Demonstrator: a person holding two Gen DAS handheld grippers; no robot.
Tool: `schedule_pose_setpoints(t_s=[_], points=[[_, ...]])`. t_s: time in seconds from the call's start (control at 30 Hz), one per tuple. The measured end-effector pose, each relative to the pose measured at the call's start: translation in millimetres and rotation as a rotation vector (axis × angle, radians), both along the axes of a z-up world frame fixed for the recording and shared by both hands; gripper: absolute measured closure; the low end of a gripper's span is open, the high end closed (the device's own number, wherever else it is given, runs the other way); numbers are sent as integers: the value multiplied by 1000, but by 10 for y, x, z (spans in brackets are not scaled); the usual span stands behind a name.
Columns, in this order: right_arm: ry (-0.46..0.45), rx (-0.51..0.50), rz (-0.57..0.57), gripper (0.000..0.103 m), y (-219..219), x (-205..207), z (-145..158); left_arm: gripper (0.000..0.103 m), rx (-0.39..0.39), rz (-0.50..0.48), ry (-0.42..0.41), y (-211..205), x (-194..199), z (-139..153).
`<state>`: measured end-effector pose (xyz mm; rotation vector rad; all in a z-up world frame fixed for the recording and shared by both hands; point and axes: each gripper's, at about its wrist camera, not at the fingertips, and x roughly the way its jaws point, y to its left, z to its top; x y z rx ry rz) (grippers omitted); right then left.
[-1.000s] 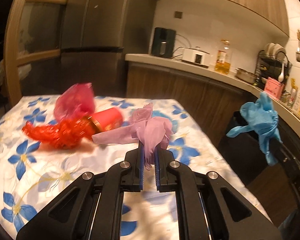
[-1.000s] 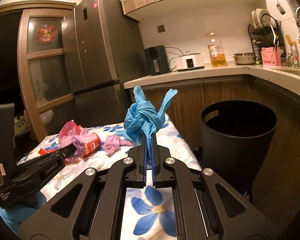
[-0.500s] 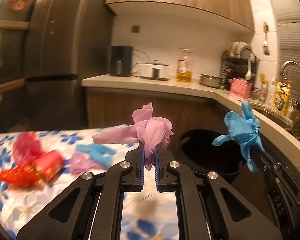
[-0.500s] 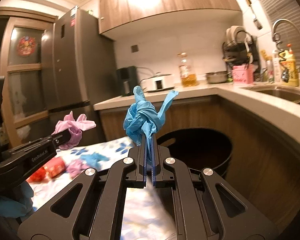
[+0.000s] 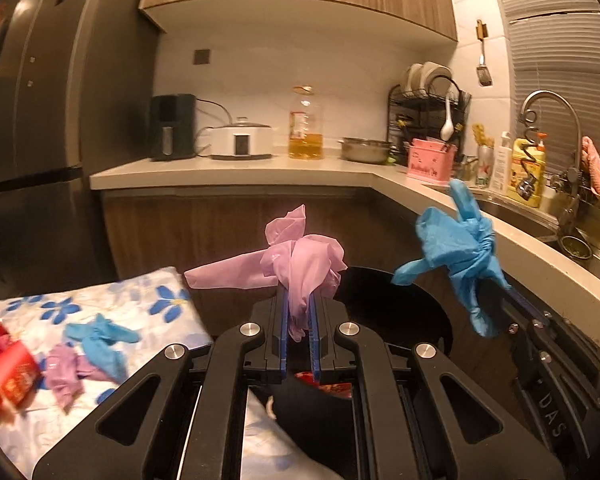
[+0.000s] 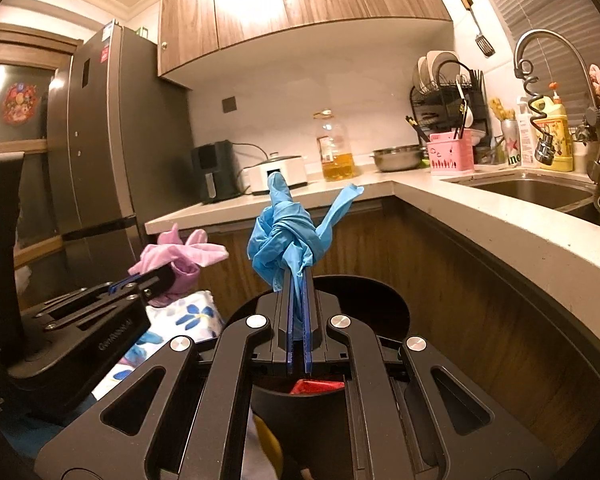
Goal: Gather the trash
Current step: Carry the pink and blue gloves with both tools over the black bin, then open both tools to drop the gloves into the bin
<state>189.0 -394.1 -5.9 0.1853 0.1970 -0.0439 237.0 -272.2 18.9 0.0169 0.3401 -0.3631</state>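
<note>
A crumpled pink glove is pinched between the blue pads of the left gripper, whose fingers are closed tight on it, with loose ends sticking up and out to the left. A knotted blue glove is clamped the same way in the right gripper, its fingers pressed together around the lower part of the bundle. Both gloves are held in the air above the open mouth of a round black trash bin standing on the floor against the wooden cabinet fronts. The right gripper sits more directly over the bin; the left one is over its near left edge. Something red lies inside the bin, though only a sliver shows, so what it is cannot be told.

To the left of the bin is a table with a white cloth printed with blue flowers. On it lie another blue glove and another pink glove, touching each other, and a blurred red wrapper at the far left edge.

Behind runs a pale kitchen counter carrying a bottle of oil, a white cooker and a pink box. A sink with a curved tap is at the right.
</note>
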Motion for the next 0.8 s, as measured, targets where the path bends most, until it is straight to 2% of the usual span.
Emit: schedule_pose_setpoints(t_s=[0.2,0.5,0.57,0.63,0.67,0.77,0.8], points=[[25,-6,1,99,-62,132,-77,94,-7,-53,26,-143,162,-145],[62,8,-2,98,-138,302,-180,93,6,-67,51,-212,331,-268],[69,6,1,98,-129,316,-187,89,2,-68,58,-204,356,-289],[75,5,-3,95,-142,340,-194,76,4,-61,63,-198,375,-309],[77,6,-4,94,-147,349,-197,74,0,-62,67,-189,384,-318],[86,10,-13,85,-163,358,-215,62,3,-58,67,-190,395,-327],[88,13,-17,79,-174,353,-222,54,1,-56,65,-180,395,-329]])
